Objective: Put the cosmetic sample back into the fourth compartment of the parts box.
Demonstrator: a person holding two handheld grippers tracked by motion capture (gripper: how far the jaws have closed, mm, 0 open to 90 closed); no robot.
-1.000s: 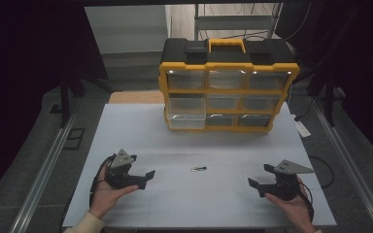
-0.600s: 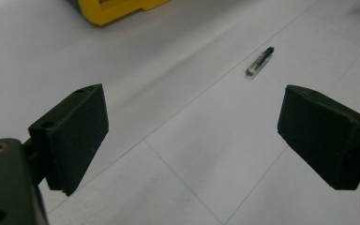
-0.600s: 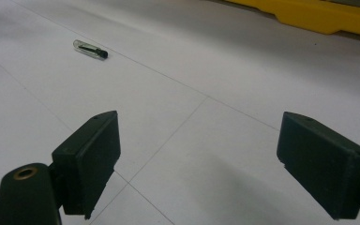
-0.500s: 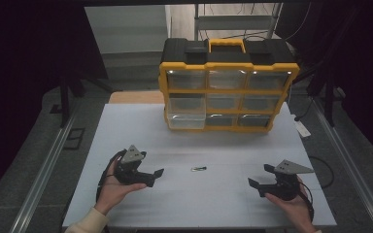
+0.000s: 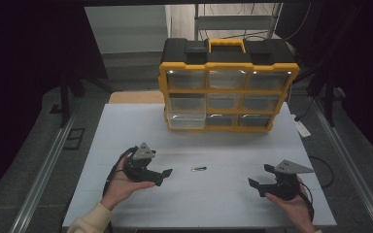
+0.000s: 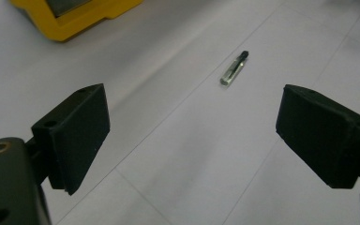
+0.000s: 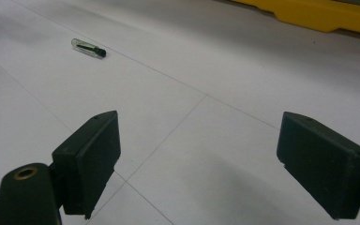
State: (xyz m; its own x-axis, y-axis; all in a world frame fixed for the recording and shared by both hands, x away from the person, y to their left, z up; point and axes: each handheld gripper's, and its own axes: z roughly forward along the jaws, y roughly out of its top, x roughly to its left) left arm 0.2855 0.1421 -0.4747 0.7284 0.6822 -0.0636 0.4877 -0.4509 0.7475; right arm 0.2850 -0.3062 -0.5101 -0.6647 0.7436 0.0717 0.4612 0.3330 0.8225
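Observation:
A small clear tube with a dark tip [image 5: 198,169] lies flat near the middle of the white table [image 5: 126,131]. My left gripper [image 5: 165,176] is open a short way to its left, jaws pointing at it; in the left gripper view the tube [image 6: 234,68] lies ahead between the spread jaws [image 6: 197,140]. My right gripper [image 5: 260,179] is open farther off at the right, holding nothing; in the right gripper view the tube [image 7: 88,48] lies far ahead to the left, beyond the gripper [image 7: 206,164].
A yellow and black organiser case [image 5: 228,87] with clear drawers stands at the back of the table; its yellow base [image 6: 75,14] [image 7: 328,14] edges both gripper views. Metal rails [image 5: 43,165] run along the table's sides.
My left gripper has moved right, toward the tube. The right gripper and the tube have stayed where they were.

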